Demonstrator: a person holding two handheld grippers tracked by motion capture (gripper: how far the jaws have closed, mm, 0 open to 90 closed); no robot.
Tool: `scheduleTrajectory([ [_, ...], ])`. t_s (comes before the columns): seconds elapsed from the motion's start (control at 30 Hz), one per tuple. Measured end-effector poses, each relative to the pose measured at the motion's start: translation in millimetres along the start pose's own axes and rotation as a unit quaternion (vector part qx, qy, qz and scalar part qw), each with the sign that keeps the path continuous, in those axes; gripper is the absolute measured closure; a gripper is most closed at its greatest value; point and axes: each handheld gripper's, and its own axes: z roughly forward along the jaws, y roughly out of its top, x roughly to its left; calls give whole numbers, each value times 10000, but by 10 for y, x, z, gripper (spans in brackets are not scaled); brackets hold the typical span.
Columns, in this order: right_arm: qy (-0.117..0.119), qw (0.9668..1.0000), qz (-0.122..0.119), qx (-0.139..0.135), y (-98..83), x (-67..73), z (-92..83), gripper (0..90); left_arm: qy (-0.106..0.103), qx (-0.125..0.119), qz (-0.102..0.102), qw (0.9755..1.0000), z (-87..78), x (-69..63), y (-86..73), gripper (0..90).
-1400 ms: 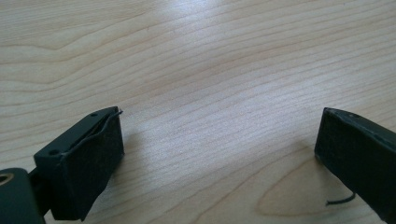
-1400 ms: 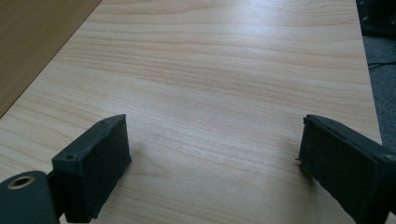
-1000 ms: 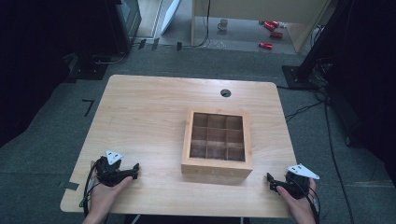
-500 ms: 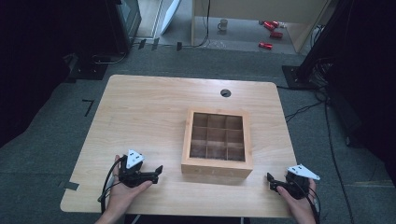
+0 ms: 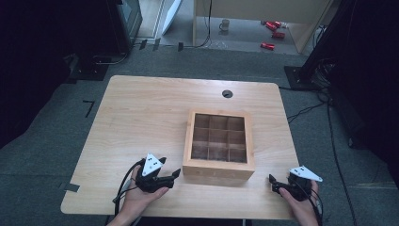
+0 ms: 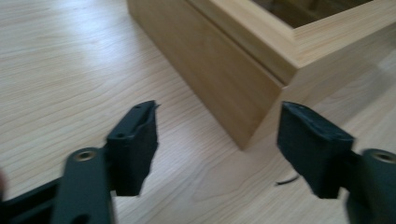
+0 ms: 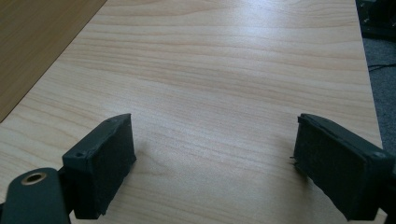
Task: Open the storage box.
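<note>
Bench [image 5: 155, 108] of pale wood carries one wooden box [image 5: 219, 168], set right of centre and toward the near edge; the box is open-topped and split into nine compartments, three rows of three, nearly square, its sides running roughly parallel to the bench edges; one round dark hole [image 5: 227, 93] sits near the far edge. Two tongs are in view, one in each hand; the left tongs [image 5: 173, 176] rest near the box's near-left corner, jaws spread with nothing between them, pointing right toward that corner, which stands just ahead in the left gripper view; the right tongs [image 5: 274, 185] lie at the near-right corner of the bench, jaws spread wide over bare wood, pointing left.
</note>
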Motion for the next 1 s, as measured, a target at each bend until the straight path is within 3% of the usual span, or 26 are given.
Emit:
scheduleTrajectory([
  [0.3, -1, 10000, 3, -1, 0, 0, 0, 122, -166, 62, -135, 9998, 33, 7, 11, 541],
  [0.4, -1, 10000, 8, -1, 0, 0, -1, 123, -327, 64, -233, 9992, 70, 26, 43, 572],
  [0.5, -1, 10000, 12, -1, 0, 0, -1, 124, -307, 57, -206, 9993, 79, 5, 53, 609],
  [0.7, 15, 10000, 12, -4, -1, -6, -3, 124, -494, -7, -269, 9984, 1, 10, 61, 610],
  [1.0, 34, 10000, 10, -5, -2, -7, -6, 125, -619, 132, -93, 9980, 76, -68, 60, 709],
])
